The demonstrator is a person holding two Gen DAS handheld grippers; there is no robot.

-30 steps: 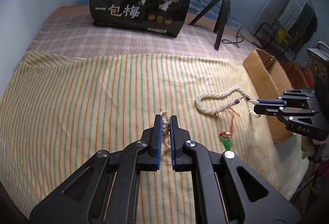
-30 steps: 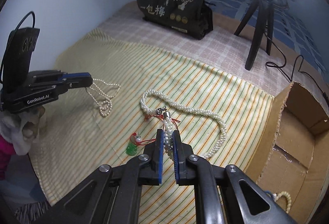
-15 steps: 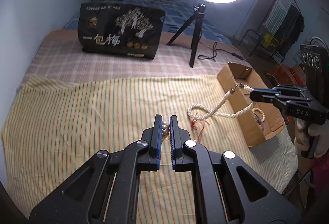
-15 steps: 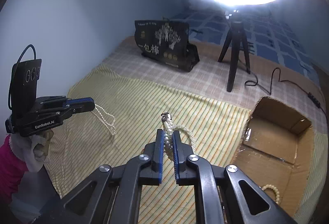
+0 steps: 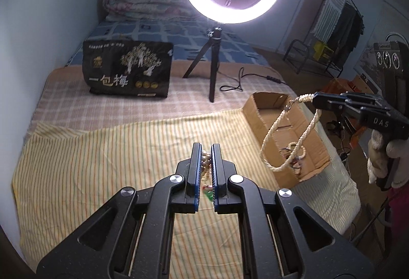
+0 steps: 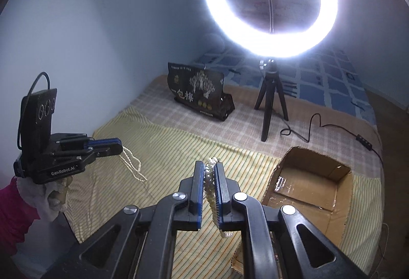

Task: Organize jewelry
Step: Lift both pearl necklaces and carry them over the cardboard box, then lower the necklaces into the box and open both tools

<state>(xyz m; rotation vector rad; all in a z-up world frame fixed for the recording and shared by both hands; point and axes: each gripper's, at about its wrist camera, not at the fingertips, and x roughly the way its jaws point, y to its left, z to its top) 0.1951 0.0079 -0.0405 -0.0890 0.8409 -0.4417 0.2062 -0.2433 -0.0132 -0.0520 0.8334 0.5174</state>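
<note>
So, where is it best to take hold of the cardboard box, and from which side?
Pinch the cardboard box at a wall's top edge, from above: it stands open upward, and its thin upright walls would likely fit a two-finger pinch.

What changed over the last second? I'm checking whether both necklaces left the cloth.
Both lifted: the right gripper raised the thick pearl rope to hang by the cardboard box; the left gripper raised the thin pearl strand. Both grips stayed shut.
</note>
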